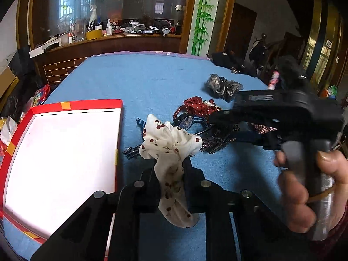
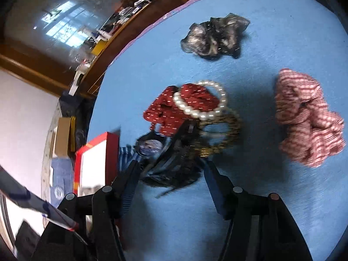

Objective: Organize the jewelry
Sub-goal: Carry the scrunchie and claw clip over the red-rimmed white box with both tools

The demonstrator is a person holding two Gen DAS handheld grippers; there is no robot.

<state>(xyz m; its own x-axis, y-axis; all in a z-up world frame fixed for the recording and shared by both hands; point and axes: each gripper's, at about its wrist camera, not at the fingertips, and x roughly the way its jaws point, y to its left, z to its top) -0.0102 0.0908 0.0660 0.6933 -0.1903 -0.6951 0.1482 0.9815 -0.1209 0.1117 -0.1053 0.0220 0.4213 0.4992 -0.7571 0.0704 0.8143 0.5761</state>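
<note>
My left gripper (image 1: 170, 167) is shut on a white cherry-print scrunchie (image 1: 171, 143), held above the blue table just right of a red box with a white inside (image 1: 65, 152). My right gripper (image 2: 171, 165) is open, its fingers either side of a dark hair clip (image 2: 174, 171) in the pile. The pile holds a red dotted scrunchie (image 2: 171, 108), a pearl bracelet (image 2: 200, 100), a leopard-print ring (image 2: 224, 130) and a watch (image 2: 150, 145). The right gripper also shows in the left wrist view (image 1: 219, 117).
A grey-black scrunchie (image 2: 215, 35) lies farther back. A red-striped scrunchie (image 2: 308, 117) lies to the right. A black pouch (image 1: 235, 63) sits at the table's far right edge. A cluttered wooden counter (image 1: 113, 37) stands behind the table.
</note>
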